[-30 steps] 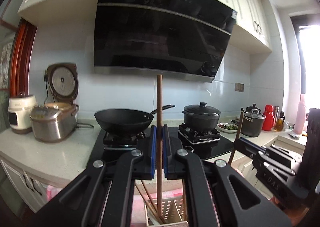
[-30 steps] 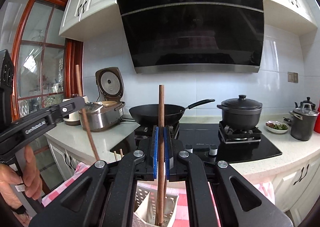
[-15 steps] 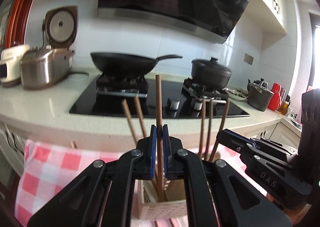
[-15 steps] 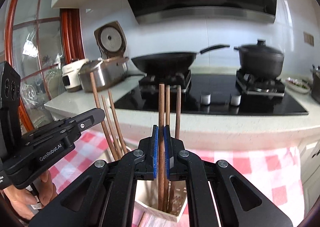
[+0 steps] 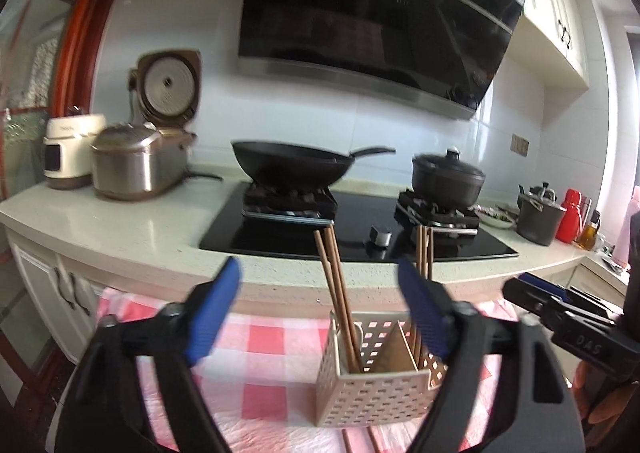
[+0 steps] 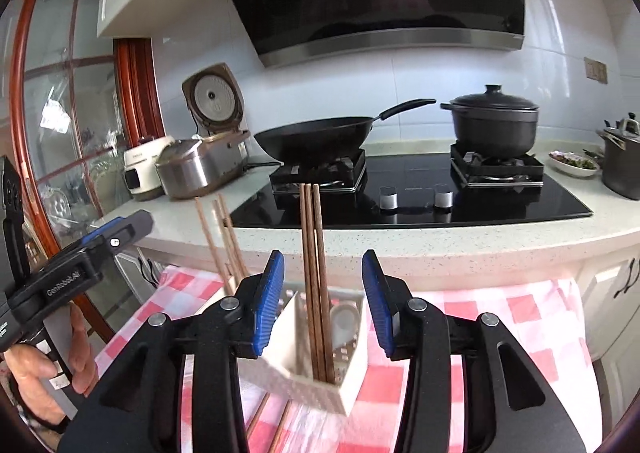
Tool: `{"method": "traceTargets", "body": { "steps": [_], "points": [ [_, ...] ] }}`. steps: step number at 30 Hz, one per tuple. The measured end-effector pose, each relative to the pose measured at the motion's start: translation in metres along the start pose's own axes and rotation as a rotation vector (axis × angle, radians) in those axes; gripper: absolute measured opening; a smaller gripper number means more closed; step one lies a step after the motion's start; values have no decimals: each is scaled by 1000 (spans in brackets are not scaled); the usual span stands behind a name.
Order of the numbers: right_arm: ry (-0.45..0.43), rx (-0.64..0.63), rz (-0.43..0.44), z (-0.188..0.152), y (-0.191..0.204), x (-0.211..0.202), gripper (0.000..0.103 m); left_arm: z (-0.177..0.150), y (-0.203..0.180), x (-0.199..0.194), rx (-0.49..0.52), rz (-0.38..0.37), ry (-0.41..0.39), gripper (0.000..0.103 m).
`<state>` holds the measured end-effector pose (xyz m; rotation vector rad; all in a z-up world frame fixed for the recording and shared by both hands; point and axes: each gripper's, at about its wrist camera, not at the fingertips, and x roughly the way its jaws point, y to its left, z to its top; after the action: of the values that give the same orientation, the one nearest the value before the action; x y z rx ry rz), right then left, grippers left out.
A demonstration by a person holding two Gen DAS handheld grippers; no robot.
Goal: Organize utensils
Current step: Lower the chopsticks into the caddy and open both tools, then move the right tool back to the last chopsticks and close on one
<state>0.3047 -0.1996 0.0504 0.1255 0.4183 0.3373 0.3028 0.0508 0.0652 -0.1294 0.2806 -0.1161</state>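
Chopsticks: 3 in each holder compartment, 2 tools apart.

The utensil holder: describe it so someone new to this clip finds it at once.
Start at the black stovetop, then drop to the red-checked cloth below the counter edge. The utensil holder is the white perforated box there, split by a divider, with brown chopsticks standing upright in it.
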Motion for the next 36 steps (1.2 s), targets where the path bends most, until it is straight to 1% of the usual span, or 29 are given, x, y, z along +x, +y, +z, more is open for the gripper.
{"method": "traceTargets", "body": {
  "steps": [3, 5, 7, 8, 12, 14, 18, 23, 28, 31, 34, 36],
  "points": [
    [-6, 7, -5, -16, 1, -22, 40, -13, -3, -28, 11, 20, -24, 95],
    [4, 10, -7, -30, 2, -34, 40, -26, -5, -45, 31, 54, -33, 98],
    [22, 18, -8, -46, 4, -43, 42, -41, -7, -58, 53, 83, -36, 98],
    [29, 24, -7, -54, 5, -46, 44, -51, -8, -63, 65, 95, -26, 98],
    [73, 49, -2, -89, 9, -51, 45, -86, -7, -72, 71, 100, 29, 98],
    [112, 64, 12, -106, 12, -47, 45, -104, -7, -71, 69, 91, 69, 98],
    [174, 67, 13, -131, 21, -35, 45, -132, -7, -65, 80, 86, 127, 98],
    [248, 60, 8, -152, 29, -15, 45, -155, -4, -54, 80, 62, 178, 98],
    [307, 36, -10, -163, 35, 6, 45, -165, -2, -53, 94, 48, 180, 98],
    [340, 30, -16, -166, 38, 21, 44, -165, 0, -57, 92, 60, 152, 98],
    [376, 9, -22, -167, 44, 39, 39, -165, 1, -63, 77, 76, 114, 98],
    [402, -8, -27, -167, 48, 51, 36, -165, 3, -65, 76, 100, 95, 98]
  ]
}}
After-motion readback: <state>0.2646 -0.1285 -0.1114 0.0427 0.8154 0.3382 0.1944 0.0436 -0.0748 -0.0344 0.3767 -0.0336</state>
